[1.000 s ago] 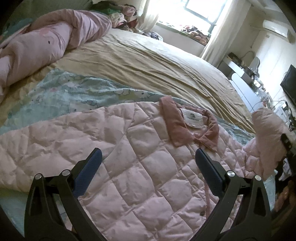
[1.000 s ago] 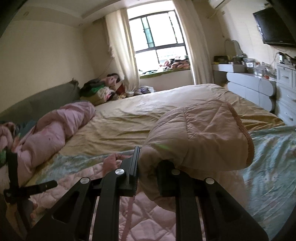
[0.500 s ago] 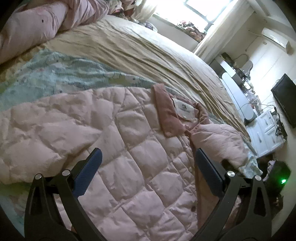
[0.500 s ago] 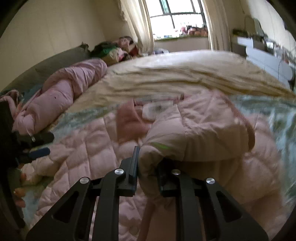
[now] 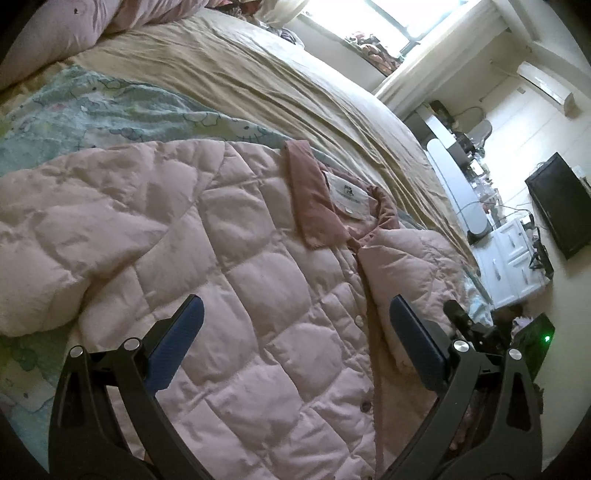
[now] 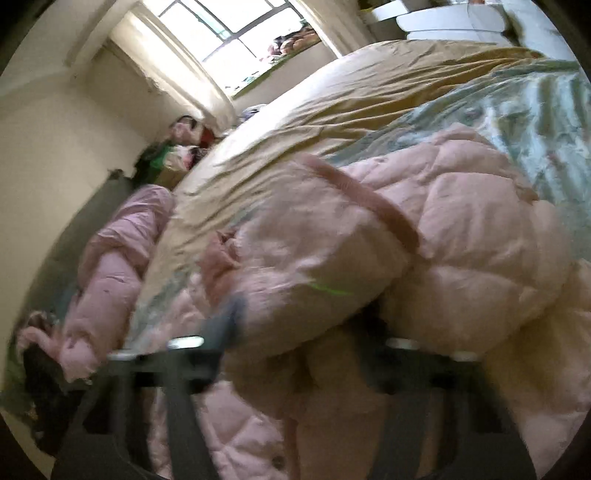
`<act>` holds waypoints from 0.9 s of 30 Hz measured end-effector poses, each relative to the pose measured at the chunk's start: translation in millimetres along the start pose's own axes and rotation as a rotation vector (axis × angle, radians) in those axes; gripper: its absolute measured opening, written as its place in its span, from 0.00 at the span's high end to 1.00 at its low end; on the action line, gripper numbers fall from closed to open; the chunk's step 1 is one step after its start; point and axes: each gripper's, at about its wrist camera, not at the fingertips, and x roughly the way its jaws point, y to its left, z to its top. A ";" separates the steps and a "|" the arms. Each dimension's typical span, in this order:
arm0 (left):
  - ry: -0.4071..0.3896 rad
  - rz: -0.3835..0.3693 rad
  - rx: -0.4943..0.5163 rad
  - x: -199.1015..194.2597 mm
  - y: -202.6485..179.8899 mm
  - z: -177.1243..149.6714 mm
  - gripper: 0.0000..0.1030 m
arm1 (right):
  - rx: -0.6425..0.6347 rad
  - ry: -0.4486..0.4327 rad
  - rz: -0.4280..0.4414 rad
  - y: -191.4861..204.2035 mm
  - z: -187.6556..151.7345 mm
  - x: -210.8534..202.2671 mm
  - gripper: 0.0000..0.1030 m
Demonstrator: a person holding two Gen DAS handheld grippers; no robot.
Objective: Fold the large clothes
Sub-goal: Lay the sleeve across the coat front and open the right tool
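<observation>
Jacket: a large pink quilted jacket point(image 5: 258, 295) lies front-up on the bed, its darker pink collar point(image 5: 314, 206) pointing toward the window and a white label showing inside it.
Right sleeve: the sleeve point(image 5: 410, 266) is folded across the jacket's front, just beside the row of snaps; judged from this, the first fold is being laid in to narrow the jacket.
Right gripper: the right gripper point(image 6: 295, 343) is beneath the bunched sleeve point(image 6: 369, 258), with padding draped over it. The view is blurred, so I cannot tell whether its fingers are clamped on the cloth or parted.
Left gripper: the left gripper point(image 5: 295, 339) hovers above the jacket's lower front, its blue-padded fingers point(image 5: 177, 343) spread wide, holding nothing. It seems placed ready to press down or to take the other sleeve.
Left sleeve: the other sleeve point(image 5: 62, 236) lies spread outward, away from the collar, not yet folded.
Bed: the bed point(image 5: 277, 81) has a wrinkled tan cover beyond the collar and a pale blue cartoon-print sheet point(image 5: 110, 110) under the jacket. A rolled pink duvet point(image 6: 114, 266) lies far from the collar, along the headboard side.
Room: a bright window point(image 6: 236, 29) with pale curtains beyond the bed; white drawers point(image 5: 517, 266) and a dark television point(image 5: 557, 206) on the wall.
</observation>
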 end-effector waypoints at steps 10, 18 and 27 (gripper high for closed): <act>-0.007 -0.105 -0.113 -8.1 22.1 10.0 0.08 | -0.566 0.061 0.051 100.9 -52.9 13.0 0.75; 0.024 -0.233 -0.178 4.6 31.4 5.6 0.09 | -0.740 0.201 0.063 128.0 -105.6 39.1 0.72; 0.109 -0.140 -0.169 40.1 37.5 -8.5 0.09 | -0.736 0.212 0.050 129.3 -104.8 33.8 0.32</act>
